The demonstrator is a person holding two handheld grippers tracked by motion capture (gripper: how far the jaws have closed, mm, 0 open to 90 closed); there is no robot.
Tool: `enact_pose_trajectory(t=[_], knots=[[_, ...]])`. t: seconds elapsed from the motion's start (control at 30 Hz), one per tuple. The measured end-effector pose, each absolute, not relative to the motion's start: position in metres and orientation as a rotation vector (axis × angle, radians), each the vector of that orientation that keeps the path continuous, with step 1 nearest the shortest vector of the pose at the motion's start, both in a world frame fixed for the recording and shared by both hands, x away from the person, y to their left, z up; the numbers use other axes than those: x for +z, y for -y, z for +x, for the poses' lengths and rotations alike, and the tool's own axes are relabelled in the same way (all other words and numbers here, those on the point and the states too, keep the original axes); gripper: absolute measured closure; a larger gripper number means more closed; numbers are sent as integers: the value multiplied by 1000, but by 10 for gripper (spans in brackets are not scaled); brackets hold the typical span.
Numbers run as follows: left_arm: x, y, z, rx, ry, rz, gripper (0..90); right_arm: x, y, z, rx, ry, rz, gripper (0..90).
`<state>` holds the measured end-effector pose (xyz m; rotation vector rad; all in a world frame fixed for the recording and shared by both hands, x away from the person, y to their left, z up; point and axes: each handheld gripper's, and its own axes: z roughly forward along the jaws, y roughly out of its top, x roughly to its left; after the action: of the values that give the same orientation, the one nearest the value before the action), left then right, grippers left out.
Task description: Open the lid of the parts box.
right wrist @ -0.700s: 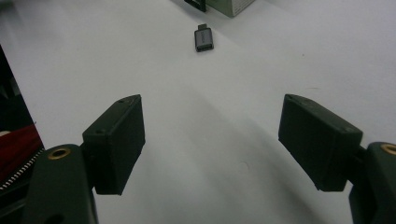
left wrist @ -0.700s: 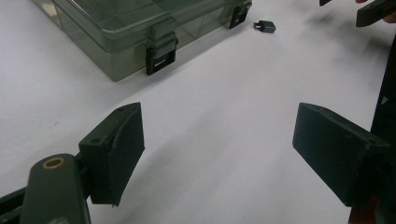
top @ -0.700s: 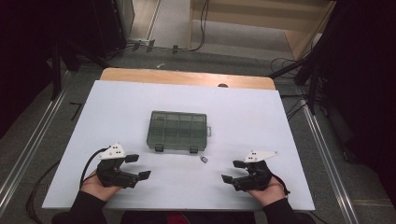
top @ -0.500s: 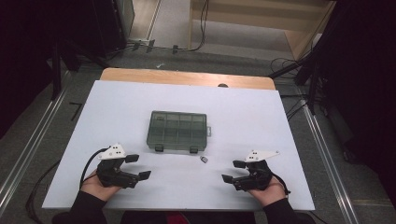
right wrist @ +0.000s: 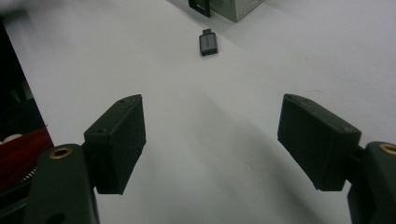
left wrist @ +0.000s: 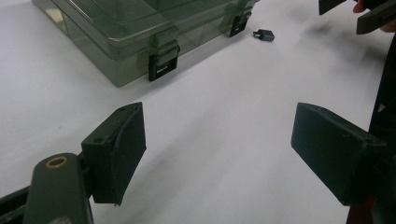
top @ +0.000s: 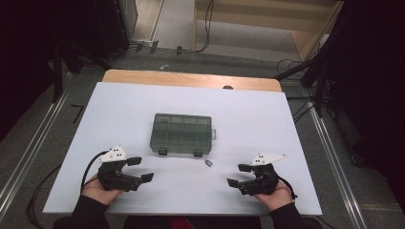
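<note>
- High view: I see my left tongs (top: 142,169) and right tongs (top: 238,174) resting low on the white bench (top: 286,124), both spread wide and holding nothing. A closed smoky-green compartment box (top: 182,134) sits mid-bench; a small grey adapter (top: 208,163) lies just beside its near right corner.
- Left gripper view: my jaws gape over bare bench, the box's black latch (left wrist: 163,65) ahead, the adapter (left wrist: 264,34) beyond it. No label I can read.
- Right gripper view: jaws wide apart, the adapter (right wrist: 208,43) ahead between them, apart from both. No writing legible.
</note>
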<state>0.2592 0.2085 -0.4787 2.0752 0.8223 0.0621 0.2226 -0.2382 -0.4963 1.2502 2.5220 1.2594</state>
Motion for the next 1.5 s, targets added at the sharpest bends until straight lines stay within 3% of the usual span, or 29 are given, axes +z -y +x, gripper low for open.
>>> enact_pose_trajectory(t=[0.17,1.5], knots=[[-480,-208,259,63,-825,2086,184,-496,239,224,1273,-2537,1284,255],[-481,-208,260,79,-829,2102,184,-486,237,238,1324,-2471,1279,255]])
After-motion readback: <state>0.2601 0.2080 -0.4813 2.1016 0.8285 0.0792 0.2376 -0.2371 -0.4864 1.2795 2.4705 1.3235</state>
